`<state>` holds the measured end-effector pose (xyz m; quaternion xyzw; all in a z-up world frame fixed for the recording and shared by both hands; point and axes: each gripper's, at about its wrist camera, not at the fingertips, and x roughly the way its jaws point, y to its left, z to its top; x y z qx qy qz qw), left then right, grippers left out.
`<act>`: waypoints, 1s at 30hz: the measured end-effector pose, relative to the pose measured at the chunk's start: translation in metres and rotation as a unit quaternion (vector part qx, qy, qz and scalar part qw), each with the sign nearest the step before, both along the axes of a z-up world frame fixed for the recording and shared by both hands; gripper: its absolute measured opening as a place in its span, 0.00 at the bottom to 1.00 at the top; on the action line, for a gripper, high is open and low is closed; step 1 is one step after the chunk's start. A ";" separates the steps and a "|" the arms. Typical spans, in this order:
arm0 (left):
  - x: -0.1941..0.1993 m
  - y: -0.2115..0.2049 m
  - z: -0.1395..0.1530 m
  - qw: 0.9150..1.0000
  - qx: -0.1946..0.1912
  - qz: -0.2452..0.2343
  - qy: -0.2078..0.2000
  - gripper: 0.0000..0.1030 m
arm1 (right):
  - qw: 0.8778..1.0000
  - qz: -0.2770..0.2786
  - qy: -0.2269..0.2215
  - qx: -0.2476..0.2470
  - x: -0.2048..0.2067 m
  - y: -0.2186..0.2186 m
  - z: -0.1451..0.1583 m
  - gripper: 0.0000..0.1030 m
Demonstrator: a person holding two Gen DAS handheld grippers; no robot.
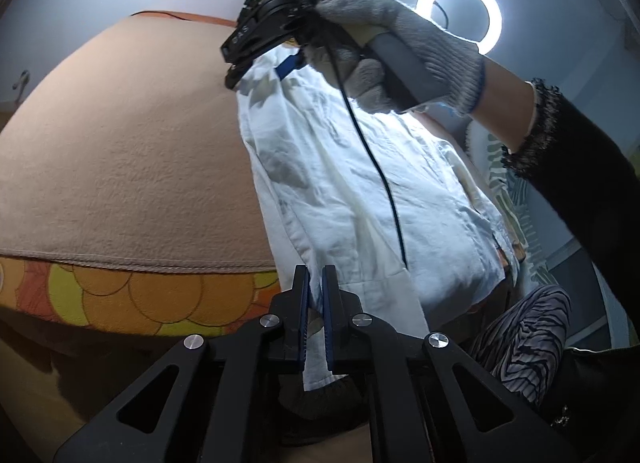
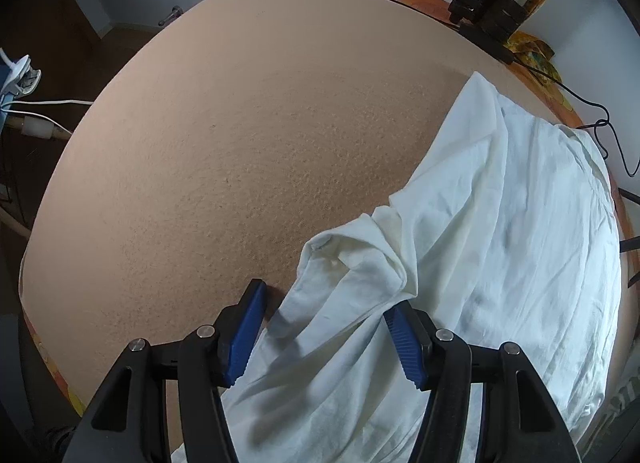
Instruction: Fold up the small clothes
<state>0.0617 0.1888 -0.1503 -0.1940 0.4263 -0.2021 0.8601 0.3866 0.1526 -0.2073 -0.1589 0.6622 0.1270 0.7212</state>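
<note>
desk (image 2: 248,135): big, tan cover, room to fold | left gripper (image 1: 316,299): fingers pinched tight on white cloth (image 1: 352,191) edge, keeps it stretched | right gripper (image 2: 324,327): fingers wide apart around bunched cloth, gripping nothing, cloth lies on desk's right side | containers: none seen

The white garment (image 2: 500,243) runs off the bottom and right edges, so can't see its full shape tbh.
</note>
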 end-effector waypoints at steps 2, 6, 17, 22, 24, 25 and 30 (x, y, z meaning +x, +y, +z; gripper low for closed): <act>0.000 -0.001 0.001 1.000 -0.003 -0.004 -0.003 0.04 | 1.000 -0.002 0.003 0.004 0.000 -0.001 0.000 0.60; -0.001 -0.012 0.009 1.000 -0.008 -0.022 -0.020 0.04 | 1.000 -0.005 0.008 0.005 0.003 -0.007 0.001 0.51; 0.003 -0.050 0.028 0.995 0.014 -0.086 -0.049 0.04 | 1.000 -0.003 -0.005 0.013 0.003 -0.043 0.026 0.16; 0.005 -0.069 0.031 0.992 0.012 -0.111 -0.050 0.04 | 0.997 -0.025 -0.032 0.062 -0.007 -0.087 0.051 0.08; 0.006 -0.078 0.032 0.991 0.010 -0.124 -0.051 0.04 | 0.994 -0.047 -0.041 0.094 -0.012 -0.115 0.059 0.08; 0.006 -0.084 0.033 0.990 0.011 -0.134 -0.052 0.04 | 0.991 -0.059 -0.047 0.114 -0.017 -0.130 0.063 0.08; 0.008 -0.115 0.029 0.983 0.025 -0.173 -0.048 0.04 | 0.978 -0.108 -0.061 0.169 -0.041 -0.184 0.064 0.07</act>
